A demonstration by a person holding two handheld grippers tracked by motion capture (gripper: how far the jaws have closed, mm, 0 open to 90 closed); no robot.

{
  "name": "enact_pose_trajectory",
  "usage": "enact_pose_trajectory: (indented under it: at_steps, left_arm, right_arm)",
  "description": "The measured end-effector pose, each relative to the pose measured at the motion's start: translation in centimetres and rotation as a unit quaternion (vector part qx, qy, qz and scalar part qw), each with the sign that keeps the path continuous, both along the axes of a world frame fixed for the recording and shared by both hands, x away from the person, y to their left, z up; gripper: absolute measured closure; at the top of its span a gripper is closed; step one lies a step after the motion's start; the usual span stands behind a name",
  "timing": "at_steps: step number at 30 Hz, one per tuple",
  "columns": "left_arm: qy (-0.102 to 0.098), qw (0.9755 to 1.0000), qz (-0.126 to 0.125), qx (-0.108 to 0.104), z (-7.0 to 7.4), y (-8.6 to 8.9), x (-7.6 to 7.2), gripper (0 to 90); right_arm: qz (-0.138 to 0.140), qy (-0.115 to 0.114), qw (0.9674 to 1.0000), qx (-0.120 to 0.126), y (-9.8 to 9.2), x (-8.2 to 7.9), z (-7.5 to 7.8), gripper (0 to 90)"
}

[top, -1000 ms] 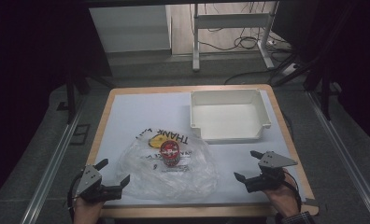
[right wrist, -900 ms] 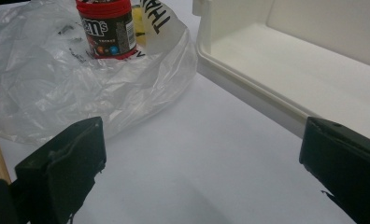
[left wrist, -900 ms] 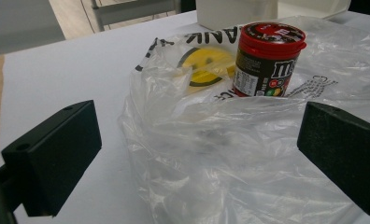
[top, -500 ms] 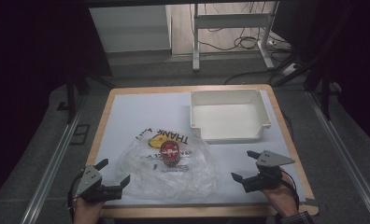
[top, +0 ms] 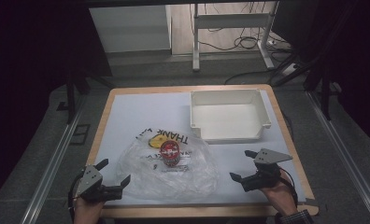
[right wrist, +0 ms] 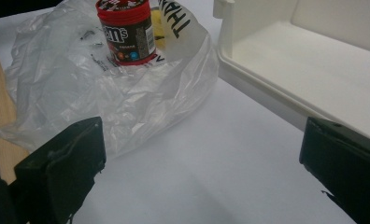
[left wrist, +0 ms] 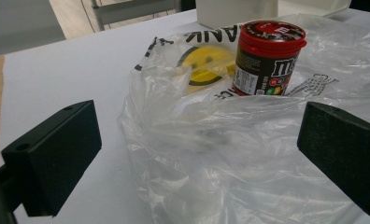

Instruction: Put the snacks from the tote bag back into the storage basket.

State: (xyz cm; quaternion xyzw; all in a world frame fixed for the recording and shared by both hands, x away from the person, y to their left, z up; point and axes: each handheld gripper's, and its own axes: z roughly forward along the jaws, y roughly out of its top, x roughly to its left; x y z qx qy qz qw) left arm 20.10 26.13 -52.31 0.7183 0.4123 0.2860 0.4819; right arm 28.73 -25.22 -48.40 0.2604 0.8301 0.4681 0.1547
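Observation:
A crumpled clear plastic bag (top: 183,175) with black "THANK" lettering and a yellow smiley lies on the white table sheet at the front middle. A dark candy tub with a red lid (top: 170,153) stands upright on it, with film bunched around its base. My left gripper (top: 115,171) is open at the bag's front left edge; in the left gripper view its jaws (left wrist: 199,151) flank the bag (left wrist: 230,154), with the tub (left wrist: 267,58) beyond. My right gripper (top: 240,164) is open, right of the bag; the right gripper view shows the bag (right wrist: 80,88) and tub (right wrist: 127,32) ahead.
A white open tray (top: 230,135) sits at the back right of the table, close to the right gripper's far jaw (right wrist: 286,60). A wooden border (top: 103,121) rims the table. Bare white sheet lies at the back left.
The right gripper has crept slightly to the left, toward the bag. The left gripper, the bag and the tub have stayed put.

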Motion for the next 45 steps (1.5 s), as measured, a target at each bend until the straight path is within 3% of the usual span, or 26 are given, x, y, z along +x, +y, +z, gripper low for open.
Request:
enact_pose_trajectory:
  at_steps: [20, 34, 45]
  left_arm:
    - [0.001, 1.0, 0.0, 0.002, -0.1, 0.0, 0.1, 0.0]
    - [-0.001, 1.0, -0.001, 0.001, 0.0, -0.1, 0.1, 0.0]
    - [-0.006, 0.9996, -0.005, -0.027, 0.1, 0.1, 0.0, 0.0]
  right_arm:
    - [0.029, 0.003, 0.9995, -0.015, 1.7, 0.3, 0.0, 0.8]
    - [0.032, 0.006, 0.9993, -0.02, 2.5, 0.8, 0.7, 0.8]
    - [0.035, 0.017, 0.9985, -0.039, 3.4, 1.3, 1.3, 1.1]
